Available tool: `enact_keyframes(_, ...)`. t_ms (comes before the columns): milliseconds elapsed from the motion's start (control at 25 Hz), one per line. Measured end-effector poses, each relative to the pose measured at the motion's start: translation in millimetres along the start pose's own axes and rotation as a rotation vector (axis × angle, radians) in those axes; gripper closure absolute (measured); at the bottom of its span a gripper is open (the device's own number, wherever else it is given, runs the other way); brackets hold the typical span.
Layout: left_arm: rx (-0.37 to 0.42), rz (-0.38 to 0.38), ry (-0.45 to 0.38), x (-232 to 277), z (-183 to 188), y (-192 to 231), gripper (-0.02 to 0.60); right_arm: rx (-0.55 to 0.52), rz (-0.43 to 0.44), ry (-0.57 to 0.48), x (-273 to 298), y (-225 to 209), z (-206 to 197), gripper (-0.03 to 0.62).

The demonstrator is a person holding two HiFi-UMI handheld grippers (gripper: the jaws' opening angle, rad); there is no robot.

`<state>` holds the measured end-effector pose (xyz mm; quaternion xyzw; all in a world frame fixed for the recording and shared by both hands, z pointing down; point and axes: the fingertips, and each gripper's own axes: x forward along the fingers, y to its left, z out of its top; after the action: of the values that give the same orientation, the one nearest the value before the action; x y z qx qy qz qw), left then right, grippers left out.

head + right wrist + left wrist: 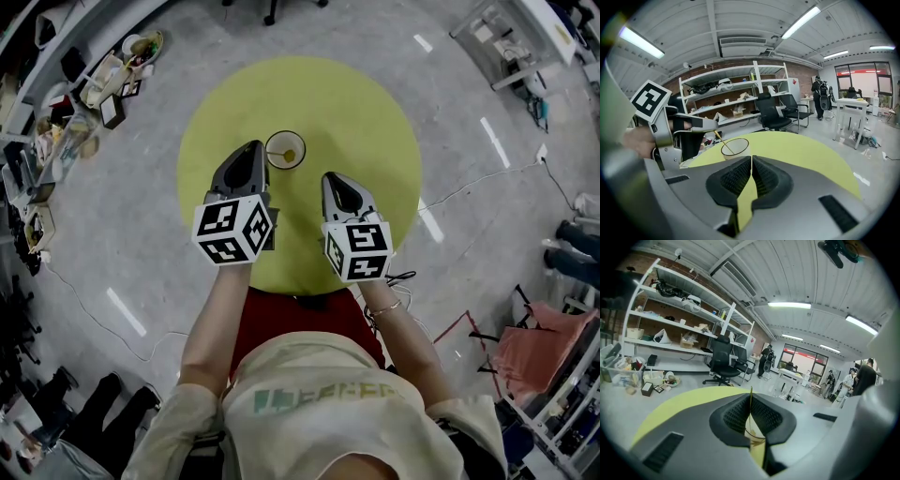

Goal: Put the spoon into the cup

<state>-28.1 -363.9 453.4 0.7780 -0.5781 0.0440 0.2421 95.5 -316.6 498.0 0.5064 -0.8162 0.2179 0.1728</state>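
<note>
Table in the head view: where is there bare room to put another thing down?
The yellow table is bare along its far edge behind the cup, and down its right side past the right claw. The left rim beyond the left claw is free too. The middle is crowded: cup, spoon and both claws.

Bright, even light given by ceiling strip lights, shadows kept soft, edges bent and darkened by the fisheye lens, left gripper blurred up close, spoon seemingly reduced to a thin line.
</note>
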Motion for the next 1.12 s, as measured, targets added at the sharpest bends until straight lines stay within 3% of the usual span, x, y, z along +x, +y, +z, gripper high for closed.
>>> enact_keyframes(1120,-0.05,-0.006,0.04,7.7,-24.0,14.4,0.555,-0.003,0.007,0.035,2.0,4.0,-17.0,0.557)
